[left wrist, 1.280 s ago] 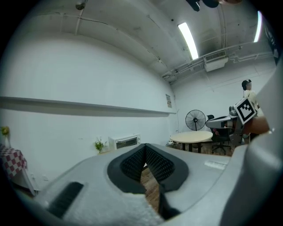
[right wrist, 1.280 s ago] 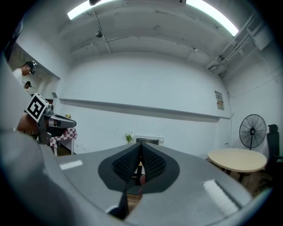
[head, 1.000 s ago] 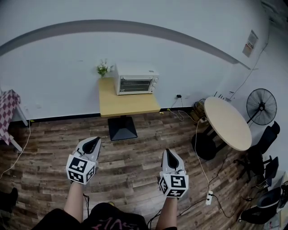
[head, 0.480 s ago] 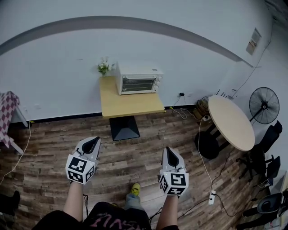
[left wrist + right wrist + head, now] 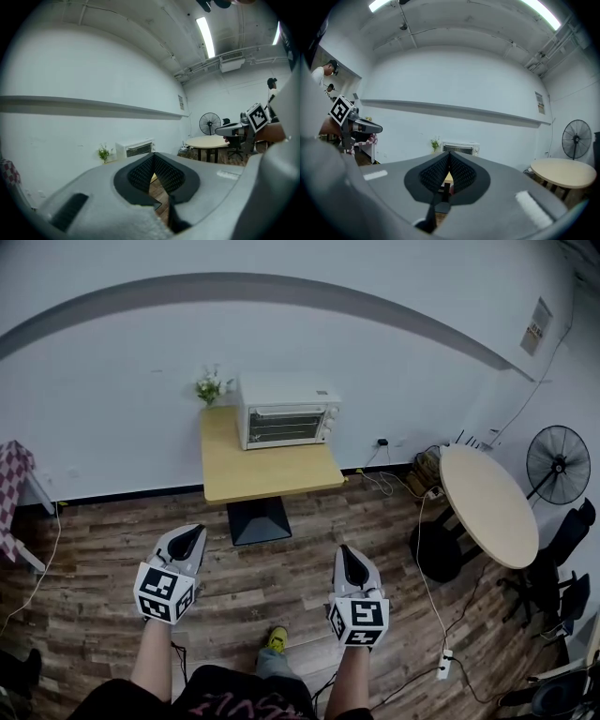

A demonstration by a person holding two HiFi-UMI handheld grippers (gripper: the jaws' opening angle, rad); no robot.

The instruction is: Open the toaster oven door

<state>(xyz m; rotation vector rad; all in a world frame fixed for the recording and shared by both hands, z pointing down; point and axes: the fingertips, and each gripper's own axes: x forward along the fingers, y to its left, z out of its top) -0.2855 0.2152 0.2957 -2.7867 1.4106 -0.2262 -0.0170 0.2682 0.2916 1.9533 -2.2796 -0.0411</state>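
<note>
A white toaster oven (image 5: 284, 414) with its glass door closed stands at the back of a small square wooden table (image 5: 267, 470) against the white wall. It also shows far off as the oven (image 5: 136, 149) in the left gripper view and the oven (image 5: 460, 149) in the right gripper view. My left gripper (image 5: 190, 538) and right gripper (image 5: 349, 561) hang side by side over the wood floor, well short of the table. Both are shut with nothing between the jaws and point toward the oven.
A small potted plant (image 5: 208, 387) stands left of the oven. A round table (image 5: 487, 502), a standing fan (image 5: 557, 463), office chairs (image 5: 562, 559) and floor cables with a power strip (image 5: 444, 662) lie to the right. A checked cloth (image 5: 11, 479) hangs at the left edge.
The table and oven have grown slightly larger and nearer in the head view as the person steps forward. A yellow shoe has appeared between the arms. Both grippers stay shut.
</note>
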